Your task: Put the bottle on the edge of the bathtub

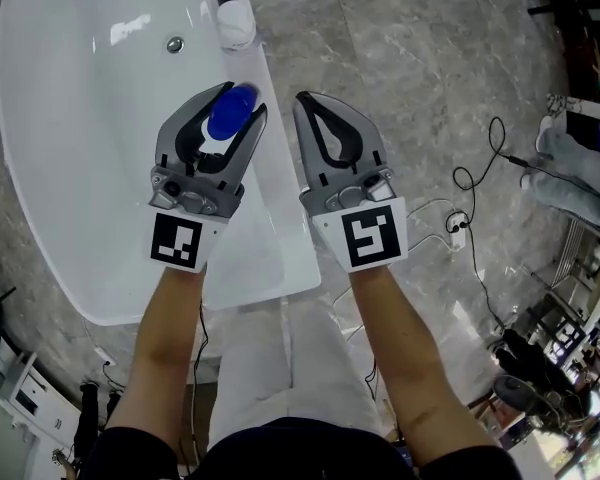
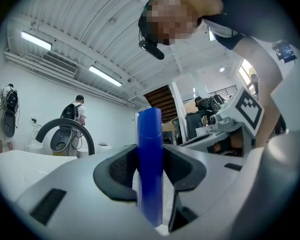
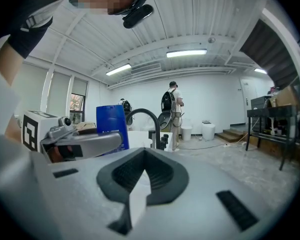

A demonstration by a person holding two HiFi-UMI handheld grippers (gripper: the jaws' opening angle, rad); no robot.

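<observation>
The left gripper (image 1: 235,100), centre-left in the head view, is clamped on the blue bottle (image 1: 228,116). In the left gripper view the bottle (image 2: 150,166) stands upright between the pads, its narrow side to the camera. The right gripper (image 1: 305,103) sits just beside it to the right, jaws together with nothing between them, so the left hand alone carries the task.

The move ahead turns on how the bottle sits over the bathtub edge (image 1: 285,208), the flat white strip running from top centre down to lower centre of the head view. The bottle sits over that strip's left margin, by the basin (whether its base touches the rim I cannot tell). My guess is it wants a small shift to the picture's right before the base goes straight down.

Further up are a white round object (image 1: 237,23) on the rim and a dark faucet (image 3: 145,116). Beyond lie grey marbled floor (image 1: 410,58), a loose cable (image 1: 480,168), and a bright white room with people standing far back.
</observation>
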